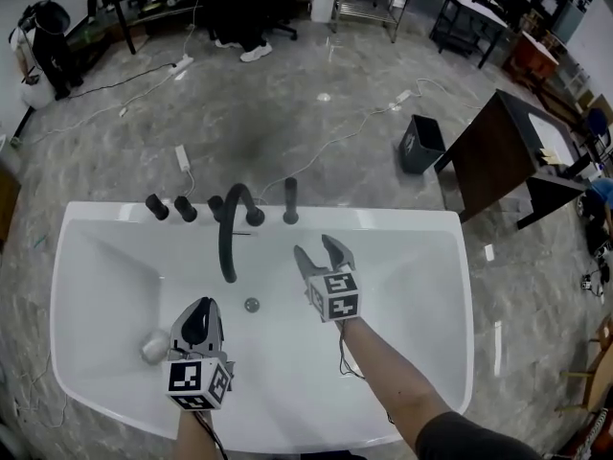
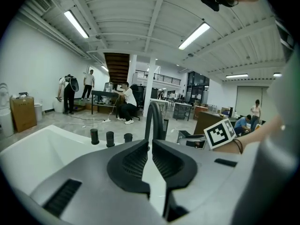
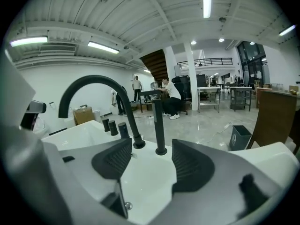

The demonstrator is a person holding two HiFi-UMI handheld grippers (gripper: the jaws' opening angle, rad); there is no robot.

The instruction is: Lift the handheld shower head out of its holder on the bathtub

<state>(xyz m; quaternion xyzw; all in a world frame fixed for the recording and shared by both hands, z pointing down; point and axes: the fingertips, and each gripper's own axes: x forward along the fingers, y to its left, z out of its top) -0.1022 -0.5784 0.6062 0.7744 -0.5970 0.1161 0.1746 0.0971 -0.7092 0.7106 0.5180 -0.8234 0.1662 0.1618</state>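
Note:
The handheld shower head [image 1: 290,200] is a slim black rod that stands upright in its holder on the white bathtub's far rim [image 1: 402,220], just right of the curved black spout [image 1: 230,230]. My right gripper [image 1: 319,253] hovers over the tub a little short of it, open and empty. In the right gripper view the shower head [image 3: 159,125] rises straight ahead between the right gripper's [image 3: 151,146] spread jaws, with the spout [image 3: 93,90] to its left. My left gripper [image 1: 198,312] hangs lower over the basin, shut on nothing. The left gripper [image 2: 151,146] faces the spout [image 2: 152,118].
Three black knobs [image 1: 185,209] line the rim left of the spout. A drain [image 1: 251,305] sits in the basin floor. Beyond the tub are floor cables, a dark bin [image 1: 421,144], a brown table [image 1: 498,151] at right, and a seated person [image 1: 251,8].

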